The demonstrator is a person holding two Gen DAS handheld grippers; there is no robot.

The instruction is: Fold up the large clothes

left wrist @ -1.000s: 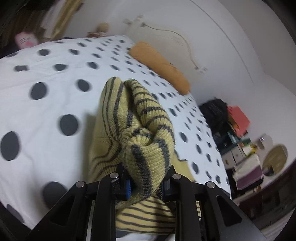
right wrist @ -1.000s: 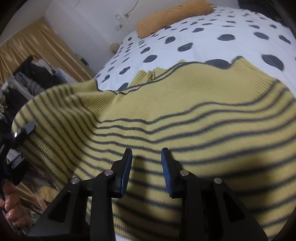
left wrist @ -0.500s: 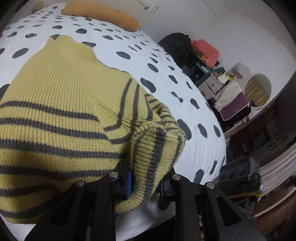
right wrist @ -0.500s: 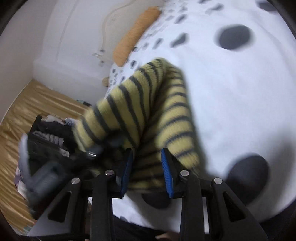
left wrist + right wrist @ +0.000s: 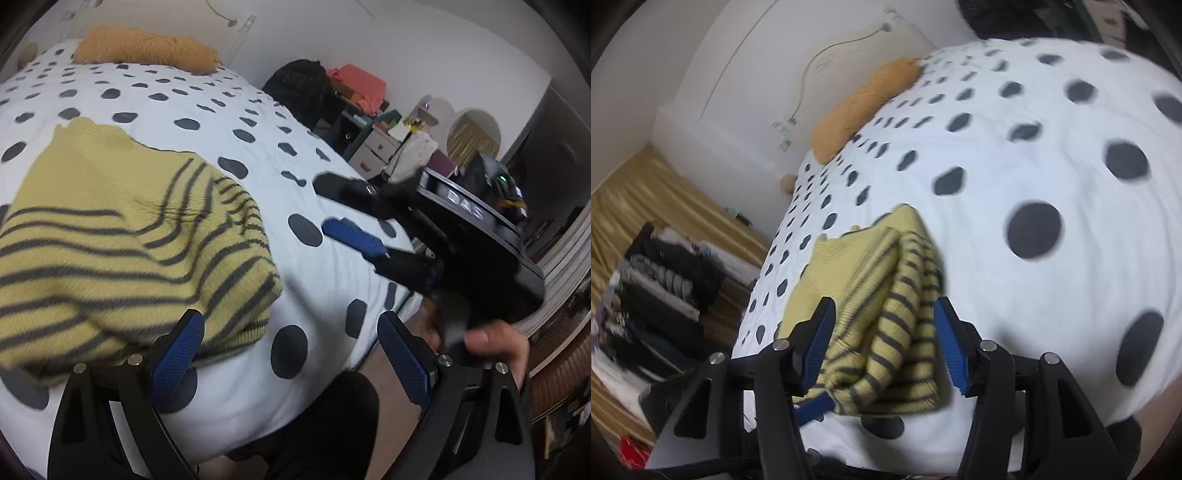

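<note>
L gripper [image 5: 290,345]: jaws just swung wide, blue pads clear of cloth, nothing btwn them but bedcover. R gripper [image 5: 884,341]: jaws just opening too, folded knit sits btwn them, pads not pressing. Yellow ribbed knit sweater w/ grey stripes [image 5: 122,236] lies folded near bed's front edge on white quilt w/ dark dots [image 5: 229,122]. Orange fuzzy pillow [image 5: 147,50] at far end by wall.
</note>
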